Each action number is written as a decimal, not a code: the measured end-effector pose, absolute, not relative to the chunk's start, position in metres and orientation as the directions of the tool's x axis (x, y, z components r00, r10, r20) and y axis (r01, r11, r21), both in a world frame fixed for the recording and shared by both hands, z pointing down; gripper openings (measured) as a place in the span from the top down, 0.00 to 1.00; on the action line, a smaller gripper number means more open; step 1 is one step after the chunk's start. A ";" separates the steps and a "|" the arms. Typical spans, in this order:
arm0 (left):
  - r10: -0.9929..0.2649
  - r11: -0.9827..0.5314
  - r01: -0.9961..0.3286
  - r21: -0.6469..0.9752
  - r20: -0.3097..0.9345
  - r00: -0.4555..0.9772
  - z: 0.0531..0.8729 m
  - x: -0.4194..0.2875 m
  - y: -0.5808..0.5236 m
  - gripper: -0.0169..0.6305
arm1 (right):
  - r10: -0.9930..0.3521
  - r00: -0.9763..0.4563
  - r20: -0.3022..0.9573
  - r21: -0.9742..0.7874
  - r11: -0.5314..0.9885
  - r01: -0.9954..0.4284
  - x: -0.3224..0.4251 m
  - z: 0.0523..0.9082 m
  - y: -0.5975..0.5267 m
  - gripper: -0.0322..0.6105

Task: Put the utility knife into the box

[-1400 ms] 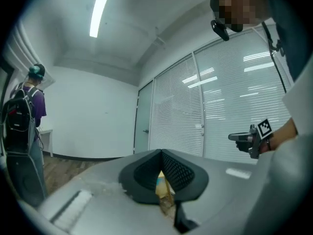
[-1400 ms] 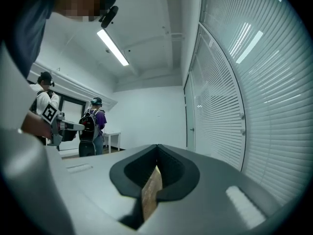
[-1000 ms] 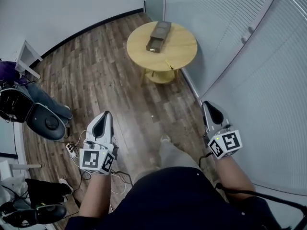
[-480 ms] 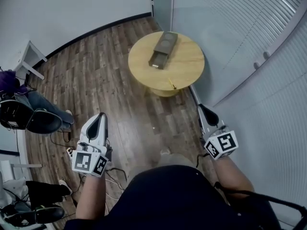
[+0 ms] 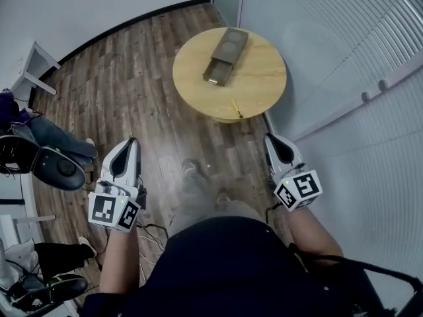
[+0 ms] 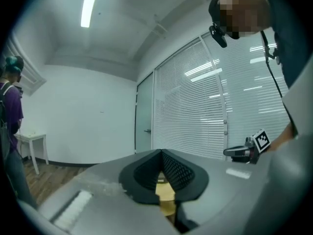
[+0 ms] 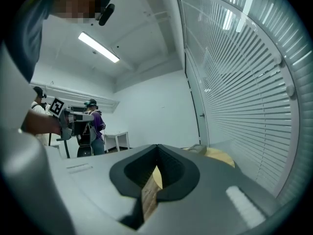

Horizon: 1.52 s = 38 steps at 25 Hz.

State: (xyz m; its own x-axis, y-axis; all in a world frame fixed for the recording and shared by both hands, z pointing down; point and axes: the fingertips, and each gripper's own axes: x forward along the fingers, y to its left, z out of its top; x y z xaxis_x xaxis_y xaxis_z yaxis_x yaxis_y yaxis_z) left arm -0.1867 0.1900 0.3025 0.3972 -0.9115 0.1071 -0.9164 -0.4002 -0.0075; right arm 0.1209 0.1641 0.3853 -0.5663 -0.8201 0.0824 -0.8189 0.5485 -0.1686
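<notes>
Head view shows the left gripper [image 5: 129, 144] and the right gripper [image 5: 273, 140] held low, each with its jaws pressed together on nothing, so no grasp has begun. Well ahead of the right jaws, the utility knife [image 5: 236, 108] lies untouched near the closest edge of the round table [image 5: 264, 84]. Farther beyond it sits the box [image 5: 227, 55], apparently slid partly open, so reaching, gripping and placing all remain.

Head view downward, gripper views level (table [image 5: 261, 78] shared)
</notes>
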 end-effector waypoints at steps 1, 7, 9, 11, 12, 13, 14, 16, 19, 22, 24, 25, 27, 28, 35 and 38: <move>-0.910 -0.403 -0.915 -0.022 0.114 0.398 0.306 -0.189 0.183 0.97 | -0.819 -0.567 0.092 -0.169 0.548 -0.819 0.118 0.389 0.158 0.94; -0.881 -0.451 -0.892 0.029 0.141 0.451 0.321 -0.202 0.133 0.97 | -0.804 -0.586 0.101 -0.132 0.573 -0.809 0.100 0.377 0.111 0.94; -0.865 -0.482 -0.876 0.023 0.146 0.479 0.321 -0.204 0.108 0.97 | -0.817 -0.567 0.104 -0.123 0.555 -0.823 0.098 0.375 0.092 0.94; -0.838 -0.529 -0.848 0.037 0.133 0.529 0.319 -0.202 0.078 0.97 | -0.836 -0.538 0.107 -0.113 0.527 -0.842 0.098 0.375 0.071 0.94; -0.822 -0.555 -0.831 0.046 0.120 0.556 0.318 -0.199 0.062 0.97 | -0.845 -0.524 0.109 -0.109 0.514 -0.851 0.098 0.376 0.059 0.94; -0.806 -0.581 -0.812 0.052 0.105 0.583 0.317 -0.196 0.046 0.97 | -0.853 -0.511 0.111 -0.108 0.500 -0.859 0.098 0.377 0.048 0.94; -0.789 -0.605 -0.794 0.054 0.093 0.608 0.316 -0.193 0.030 0.97 | -0.860 -0.497 0.114 -0.109 0.487 -0.867 0.098 0.379 0.036 0.94; -0.764 -0.638 -0.769 0.042 0.086 0.639 0.316 -0.191 -0.003 0.97 | -0.874 -0.470 0.119 -0.117 0.458 -0.881 0.094 0.383 0.013 0.94; -0.791 -0.607 -0.794 -0.030 0.119 0.600 0.324 -0.197 -0.059 0.97 | -0.901 -0.414 0.131 -0.127 0.399 -0.908 0.090 0.386 -0.016 0.94; -0.804 -0.588 -0.807 -0.054 0.144 0.577 0.337 -0.198 -0.104 0.97 | -0.920 -0.364 0.149 -0.109 0.350 -0.930 0.085 0.385 -0.037 0.94; -0.764 -0.638 -0.770 -0.027 0.146 0.628 0.341 -0.190 -0.123 0.97 | -0.930 -0.329 0.161 -0.097 0.317 -0.943 0.082 0.385 -0.051 0.94; -0.740 -0.665 -0.746 -0.019 0.149 0.656 0.343 -0.185 -0.132 0.97 | -0.937 -0.307 0.169 -0.098 0.294 -0.951 0.083 0.387 -0.057 0.94; -0.706 -0.701 -0.713 -0.017 0.157 0.691 0.345 -0.176 -0.147 0.97 | -0.947 -0.261 0.188 -0.106 0.244 -0.964 0.087 0.390 -0.067 0.94; -0.698 -0.709 -0.705 -0.021 0.161 0.698 0.345 -0.173 -0.155 0.97 | -0.950 -0.243 0.194 -0.109 0.225 -0.968 0.089 0.390 -0.071 0.94; -0.668 -0.739 -0.671 -0.051 0.179 0.722 0.355 -0.137 -0.196 0.97 | -0.949 -0.219 0.228 -0.116 0.197 -0.973 0.104 0.404 -0.090 0.94; -0.665 -0.742 -0.669 -0.048 0.177 0.726 0.352 -0.123 -0.210 0.97 | -0.945 -0.228 0.233 -0.112 0.207 -0.972 0.115 0.408 -0.092 0.94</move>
State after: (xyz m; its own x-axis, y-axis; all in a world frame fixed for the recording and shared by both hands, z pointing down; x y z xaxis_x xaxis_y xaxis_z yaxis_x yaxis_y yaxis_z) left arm -0.1234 -0.2095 0.3517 0.7256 -0.6650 0.1769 -0.6685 -0.7422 -0.0476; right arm 0.1154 -0.0923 0.4084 -0.2284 -0.9453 0.2328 -0.9719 0.2072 -0.1120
